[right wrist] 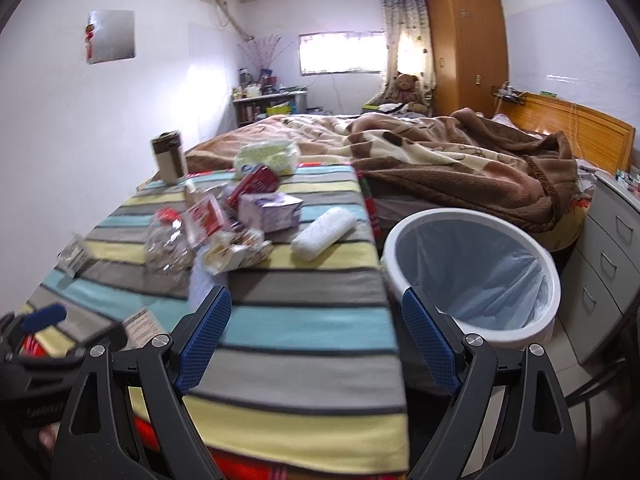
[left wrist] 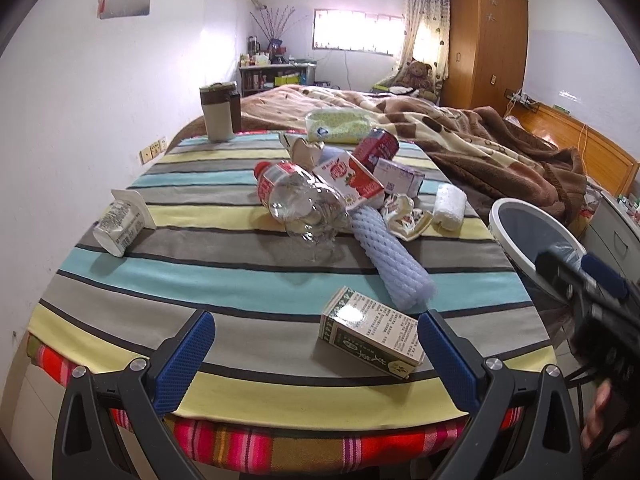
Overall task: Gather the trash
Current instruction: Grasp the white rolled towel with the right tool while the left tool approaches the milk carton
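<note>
Trash litters the striped tablecloth (left wrist: pixel 224 248): a crushed clear plastic bottle (left wrist: pixel 298 200) with its red cap toward 11 o'clock, a ribbed lavender foam sleeve (left wrist: pixel 394 260) running 11 to 5, and a glossy green carton (left wrist: pixel 370 330) lying flat nearest. Left gripper (left wrist: pixel 316 352) and right gripper (right wrist: pixel 316 336) both gape wide, empty. At 2 o'clock stands the round white bin (right wrist: pixel 472 272), bag-lined.

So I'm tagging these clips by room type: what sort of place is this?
Most likely a home bedroom: a bed with a rumpled brown blanket, a tall wooden wardrobe, and a teddy bear by the curtained window. A striped cloth holds the trash.
</note>
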`<control>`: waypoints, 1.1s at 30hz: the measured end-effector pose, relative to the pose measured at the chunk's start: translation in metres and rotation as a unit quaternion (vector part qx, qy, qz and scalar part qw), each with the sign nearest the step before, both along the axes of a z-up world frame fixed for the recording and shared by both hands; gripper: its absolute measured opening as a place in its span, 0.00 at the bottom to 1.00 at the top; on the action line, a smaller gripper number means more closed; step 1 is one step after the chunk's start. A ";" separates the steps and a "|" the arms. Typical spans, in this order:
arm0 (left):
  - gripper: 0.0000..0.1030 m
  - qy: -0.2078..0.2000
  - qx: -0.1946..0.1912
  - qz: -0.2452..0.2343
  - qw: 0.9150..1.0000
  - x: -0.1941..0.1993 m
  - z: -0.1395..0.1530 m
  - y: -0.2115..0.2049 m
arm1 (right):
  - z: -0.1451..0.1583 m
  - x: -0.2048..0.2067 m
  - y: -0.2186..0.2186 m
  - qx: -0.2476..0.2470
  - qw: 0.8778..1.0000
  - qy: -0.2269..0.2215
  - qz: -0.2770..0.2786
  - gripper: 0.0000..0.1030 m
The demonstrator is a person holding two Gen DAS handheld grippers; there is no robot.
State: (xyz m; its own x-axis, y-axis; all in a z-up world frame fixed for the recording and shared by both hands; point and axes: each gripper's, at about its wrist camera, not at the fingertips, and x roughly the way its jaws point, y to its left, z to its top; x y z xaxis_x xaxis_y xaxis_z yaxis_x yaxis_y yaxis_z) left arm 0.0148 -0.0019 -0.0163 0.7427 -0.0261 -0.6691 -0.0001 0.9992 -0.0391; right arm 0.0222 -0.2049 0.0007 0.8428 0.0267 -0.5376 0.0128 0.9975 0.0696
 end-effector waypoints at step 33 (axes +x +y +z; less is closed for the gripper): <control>0.82 0.102 -0.103 -0.037 0.989 0.047 -0.036 0.006 | -0.048 0.147 0.008 0.022 0.985 0.172 0.018 0.65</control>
State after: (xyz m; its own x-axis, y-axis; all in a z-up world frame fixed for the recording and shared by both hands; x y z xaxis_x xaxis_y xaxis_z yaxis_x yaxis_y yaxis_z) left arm 0.0618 0.0046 -0.0528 0.5836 -0.2255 -0.7801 0.0429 0.9679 -0.2477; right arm 0.1693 -0.1968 -0.0471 0.6087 0.0835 -0.7890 0.0072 0.9938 0.1107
